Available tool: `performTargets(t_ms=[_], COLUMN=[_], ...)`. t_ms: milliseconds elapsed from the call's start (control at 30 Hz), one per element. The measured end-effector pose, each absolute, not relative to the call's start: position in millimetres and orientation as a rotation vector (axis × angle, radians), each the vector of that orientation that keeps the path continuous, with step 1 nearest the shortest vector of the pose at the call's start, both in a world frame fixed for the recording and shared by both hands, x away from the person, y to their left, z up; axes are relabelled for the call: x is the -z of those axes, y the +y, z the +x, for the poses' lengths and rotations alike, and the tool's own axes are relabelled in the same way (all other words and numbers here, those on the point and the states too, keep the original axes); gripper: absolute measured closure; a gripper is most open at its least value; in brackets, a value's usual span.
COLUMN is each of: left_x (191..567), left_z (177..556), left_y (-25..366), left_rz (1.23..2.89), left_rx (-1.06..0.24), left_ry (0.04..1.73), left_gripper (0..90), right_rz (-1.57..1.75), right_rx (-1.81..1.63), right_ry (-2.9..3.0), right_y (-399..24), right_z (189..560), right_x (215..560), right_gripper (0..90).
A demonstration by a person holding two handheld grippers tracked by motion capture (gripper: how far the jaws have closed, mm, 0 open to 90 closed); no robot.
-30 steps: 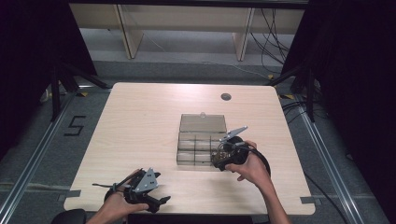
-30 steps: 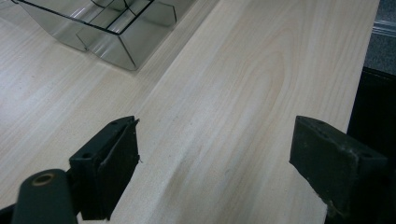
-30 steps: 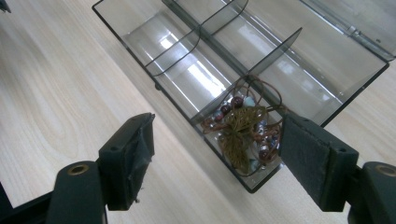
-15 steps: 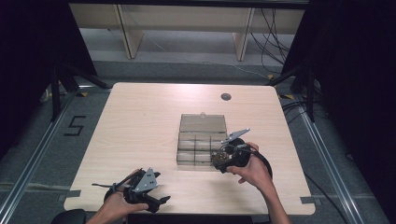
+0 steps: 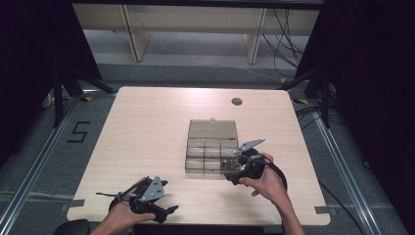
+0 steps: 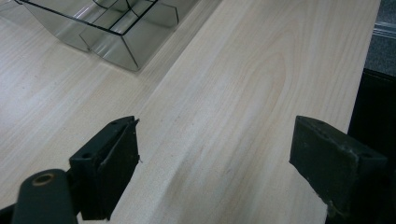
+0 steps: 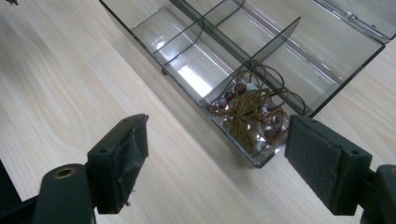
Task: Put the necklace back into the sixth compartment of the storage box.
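Observation:
A clear compartment box [image 5: 211, 157] lies mid-table with its lid [image 5: 213, 129] folded open behind it. A beaded trinket on brown cord [image 7: 247, 112] rests in the box's near right corner compartment [image 5: 228, 165]. My right gripper [image 5: 234, 172] hovers just off that corner. Its jaws have just been opening and now stand wide [image 7: 215, 158], with nothing between them but bare table. My left gripper [image 5: 169, 209] lies by the table's front left edge, open [image 6: 215, 154] over bare wood, with the box [image 6: 116, 32] far ahead to its left.
The box's other compartments [image 7: 187, 60] look empty. A dark round cable hole [image 5: 237, 102] sits at the table's far edge. Wooden frames and cables stand on the floor beyond the table. The table's front edge [image 6: 364, 74] runs close beside the left gripper.
The right hand has drawn slightly back from the box toward the near edge. The left hand has stayed put.

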State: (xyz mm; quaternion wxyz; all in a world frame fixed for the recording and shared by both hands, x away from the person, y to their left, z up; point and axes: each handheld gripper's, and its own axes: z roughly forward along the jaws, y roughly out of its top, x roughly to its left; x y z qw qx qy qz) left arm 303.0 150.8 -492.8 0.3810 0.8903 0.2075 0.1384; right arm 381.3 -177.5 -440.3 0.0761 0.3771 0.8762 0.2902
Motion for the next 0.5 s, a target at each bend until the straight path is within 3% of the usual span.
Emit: performTargets(t_ms=[500], left_x=[492.3], left_z=[303.3], left_y=[151.2], left_rz=[2.268], left_rx=[-0.368], left_ry=[0.515], left_gripper=[15.1], right_rz=[1.104], right_rx=[-0.915], right_ry=[2.640], right_y=[-182.8], right_z=[371.6], right_x=[441.8], right_gripper=[22.3])
